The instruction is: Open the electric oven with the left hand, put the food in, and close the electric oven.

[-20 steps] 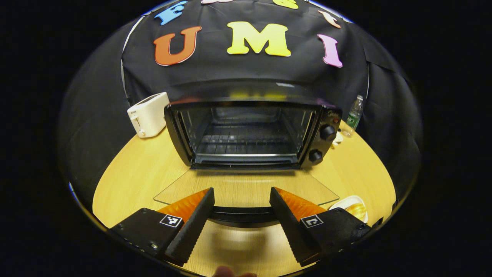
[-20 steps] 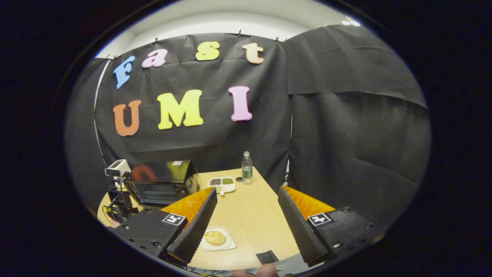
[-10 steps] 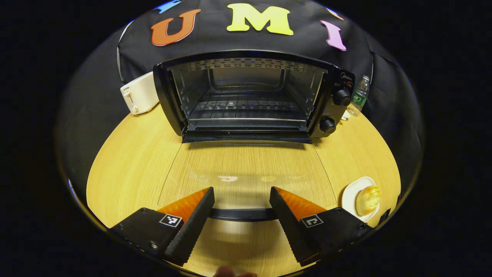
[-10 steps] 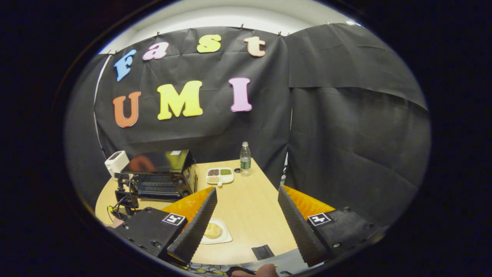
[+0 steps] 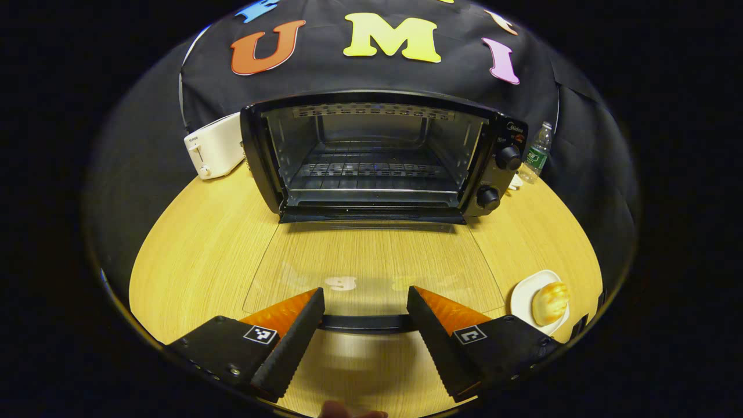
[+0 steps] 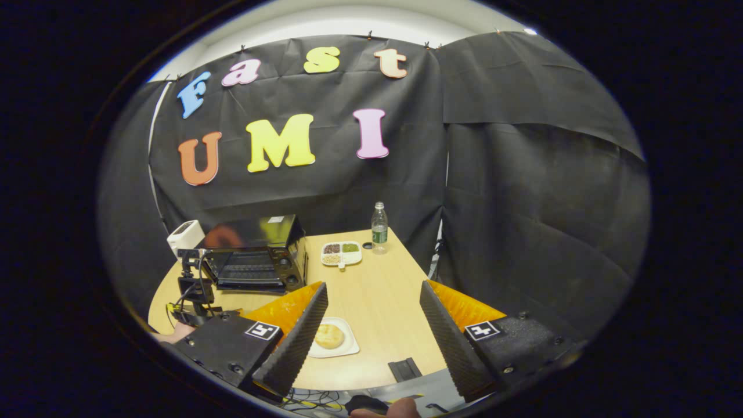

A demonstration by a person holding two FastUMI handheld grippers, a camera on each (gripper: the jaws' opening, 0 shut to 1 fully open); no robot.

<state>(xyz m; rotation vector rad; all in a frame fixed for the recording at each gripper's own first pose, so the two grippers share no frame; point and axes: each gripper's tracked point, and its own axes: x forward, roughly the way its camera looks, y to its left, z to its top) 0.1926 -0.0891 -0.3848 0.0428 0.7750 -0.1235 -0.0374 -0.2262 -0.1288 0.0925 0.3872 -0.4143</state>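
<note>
Lying flat, the oven door (image 5: 371, 261) puts its handle (image 5: 365, 321) between the left gripper (image 5: 365, 302) fingers, spread wide, gripping nothing; right gripper (image 6: 374, 296) equally spread, empty.

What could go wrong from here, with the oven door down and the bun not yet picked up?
The glass door lies flat across the table, its handle between the open left gripper fingers; lifting carelessly could swing it back up. The bun sits loose on a small plate near the table edge, below the open right gripper; a clumsy grasp may push the plate off.
</note>
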